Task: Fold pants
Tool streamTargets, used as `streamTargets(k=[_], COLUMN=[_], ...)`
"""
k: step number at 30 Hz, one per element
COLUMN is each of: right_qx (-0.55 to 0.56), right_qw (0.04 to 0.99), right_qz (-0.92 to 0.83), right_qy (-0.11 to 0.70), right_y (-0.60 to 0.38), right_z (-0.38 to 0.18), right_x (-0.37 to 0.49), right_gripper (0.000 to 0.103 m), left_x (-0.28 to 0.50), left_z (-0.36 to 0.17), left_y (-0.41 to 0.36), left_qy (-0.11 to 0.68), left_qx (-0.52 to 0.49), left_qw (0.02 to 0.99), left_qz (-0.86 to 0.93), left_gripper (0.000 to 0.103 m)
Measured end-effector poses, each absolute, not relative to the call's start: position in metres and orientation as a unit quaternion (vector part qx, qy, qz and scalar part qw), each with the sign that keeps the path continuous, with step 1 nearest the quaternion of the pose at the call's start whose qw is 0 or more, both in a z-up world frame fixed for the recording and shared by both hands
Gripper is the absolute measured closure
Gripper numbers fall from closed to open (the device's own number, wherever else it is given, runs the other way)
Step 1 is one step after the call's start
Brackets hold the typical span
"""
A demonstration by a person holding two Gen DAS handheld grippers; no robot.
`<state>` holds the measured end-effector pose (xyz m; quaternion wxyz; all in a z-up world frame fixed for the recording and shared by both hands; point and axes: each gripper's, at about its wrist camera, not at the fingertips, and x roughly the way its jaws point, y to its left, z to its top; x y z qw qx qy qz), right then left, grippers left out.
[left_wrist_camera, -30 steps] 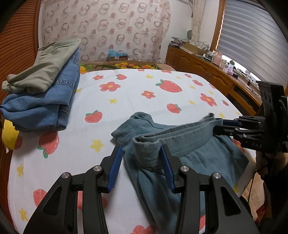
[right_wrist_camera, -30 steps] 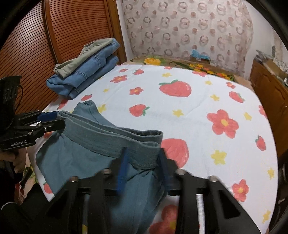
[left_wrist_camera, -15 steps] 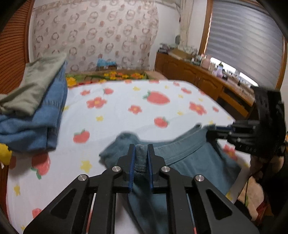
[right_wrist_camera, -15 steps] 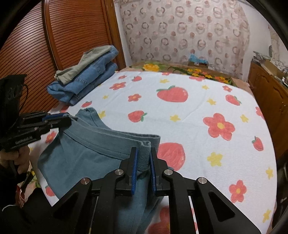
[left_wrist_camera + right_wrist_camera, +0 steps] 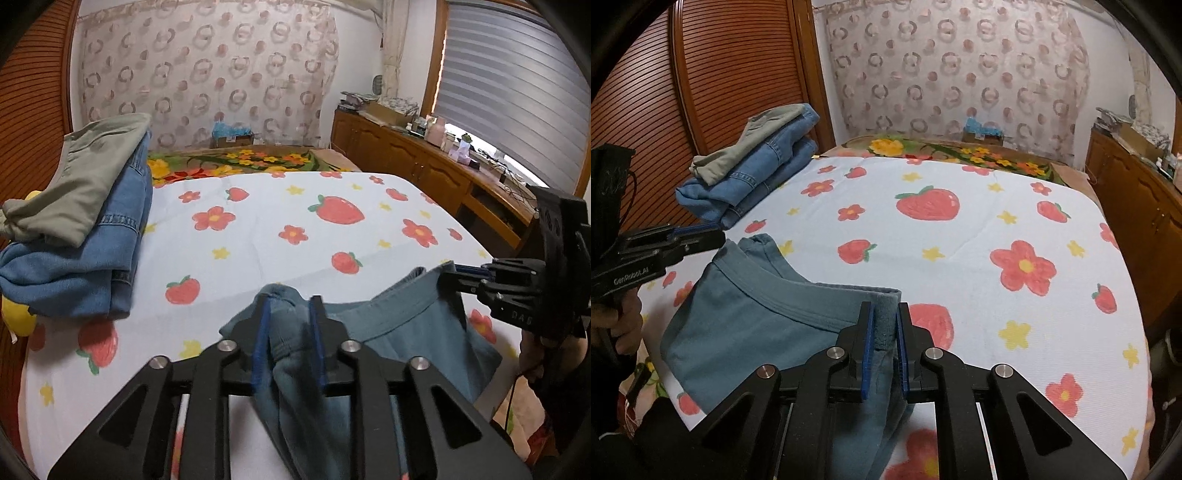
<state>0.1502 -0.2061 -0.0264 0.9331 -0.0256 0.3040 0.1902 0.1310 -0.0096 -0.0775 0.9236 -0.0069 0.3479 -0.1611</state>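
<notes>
I have the left tongs (image 5: 290, 343) around one end of the pants' (image 5: 402, 332) waistband. Their jaws have just been opening a little, and the bunched teal cloth fills the gap between the blue pads (image 5: 261, 345); through the blur I read it as a looser pinch on the cloth. From the other camera I see the same tongs side on, at the far left corner of the waistband, with a hand (image 5: 626, 325) wrapped round the grip below them.

My right tongs (image 5: 884, 345) are nearly pressed together, pinching the other corner of the waistband between their pads (image 5: 868, 354). The band stands upright between them.

The pants lie at the near edge of the bed (image 5: 979, 236), on a white cover printed with strawberries, red flowers and yellow stars. The waistband runs taut between my two tongs, and the legs fall away toward me, over the bed's edge, under the jaws.

At the far left of the bed sits a stack of folded clothes: jeans (image 5: 85, 266) at the bottom and an olive garment (image 5: 81, 188) on top. It lies well apart from the pants. Something yellow (image 5: 16, 317) pokes out beside the stack, at the bed's edge; I cannot tell what it is.

Behind the bed hangs a curtain (image 5: 960, 74) with ring patterns. A wooden cabinet (image 5: 424, 166) runs along the right wall under the blinds (image 5: 517, 85).
</notes>
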Motion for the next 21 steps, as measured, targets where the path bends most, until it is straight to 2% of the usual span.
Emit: streamTargets(k=[1, 2, 4, 6, 7, 10, 21], right_qx=[-0.027, -0.029, -0.034, -0.035, -0.035, -0.036, -0.018], right_qw=[0.933, 0.933, 0.935, 0.935, 0.935, 0.935, 0.929], right_qz=[0.19, 0.187, 0.181, 0.183, 0.183, 0.183, 0.184], right_qy=[0.305, 0.305, 0.303, 0.301, 0.302, 0.301, 0.321], right_y=[-0.206, -0.206, -0.207, -0.209, -0.21, -0.213, -0.229], right_z=[-0.026, -0.026, -0.025, -0.025, -0.025, -0.027, -0.04], right_x=[0.149, 0.148, 0.144, 0.138, 0.135, 0.123, 0.078], right_gripper=[0.086, 0.083, 0.078, 0.072, 0.068, 0.065, 0.064], left_x=[0.128, 0.126, 0.121, 0.117, 0.115, 0.11, 0.103], left_z=[-0.078, -0.078, -0.079, -0.082, -0.084, -0.093, -0.122], left_y=[-0.009, -0.009, -0.009, -0.008, -0.008, -0.006, 0.002], left_qy=[0.348, 0.347, 0.347, 0.352, 0.353, 0.366, 0.399], left_qx=[-0.008, -0.009, -0.01, -0.012, -0.013, -0.014, -0.014], left_qw=[0.923, 0.923, 0.922, 0.92, 0.919, 0.914, 0.904], left_qz=[-0.165, -0.167, -0.172, -0.174, -0.175, -0.173, -0.153], left_gripper=[0.067, 0.057, 0.047, 0.025, 0.025, 0.025, 0.025])
